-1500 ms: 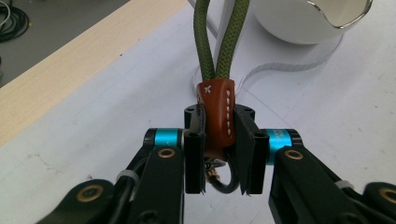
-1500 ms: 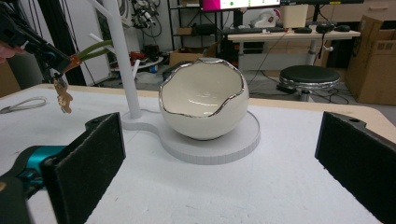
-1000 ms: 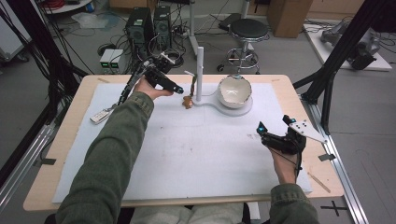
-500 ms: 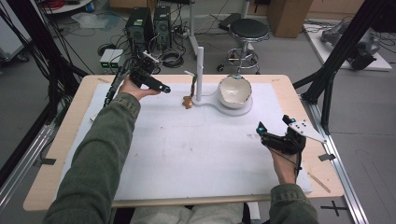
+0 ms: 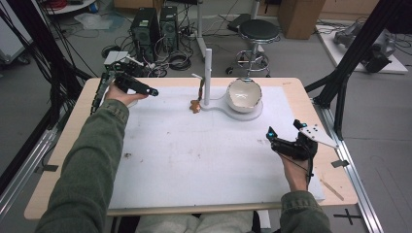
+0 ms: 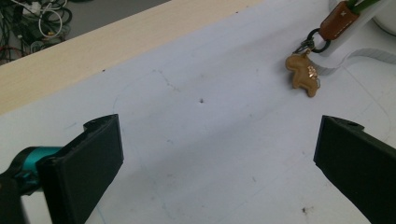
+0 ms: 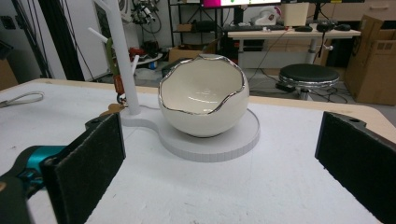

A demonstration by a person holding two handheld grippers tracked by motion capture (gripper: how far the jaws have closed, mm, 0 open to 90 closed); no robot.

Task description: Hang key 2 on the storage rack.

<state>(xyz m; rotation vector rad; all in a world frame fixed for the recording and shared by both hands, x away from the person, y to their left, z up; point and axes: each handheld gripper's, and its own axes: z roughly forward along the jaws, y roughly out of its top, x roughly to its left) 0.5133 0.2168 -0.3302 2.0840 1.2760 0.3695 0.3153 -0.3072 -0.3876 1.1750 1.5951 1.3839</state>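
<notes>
The tabletop is a pale wooden board, most of it covered by a white mat with a few dark specks. Toward the far edge of the mat stands a white stand: an upright post with short pegs, rising from a flat base that widens into a round disc to the right. On that disc sits a cream bowl shaped like a cracked eggshell, with a jagged silver rim; in the right gripper view the bowl is straight ahead, upright and centred on the disc.

A keychain hangs from a low peg on the left side of the post by a brown leather loop, and its small tan animal-shaped charm rests on the mat just beside the base of the stand.

The left tool is held at the far left corner of the tabletop, well apart from the keychain and pointing toward it. Its jaws have just been opening and now stand wide, with only bare mat between them. The right tool hovers over the near right part of the mat, aimed at the bowl, its jaws also spread wide around nothing.
</notes>
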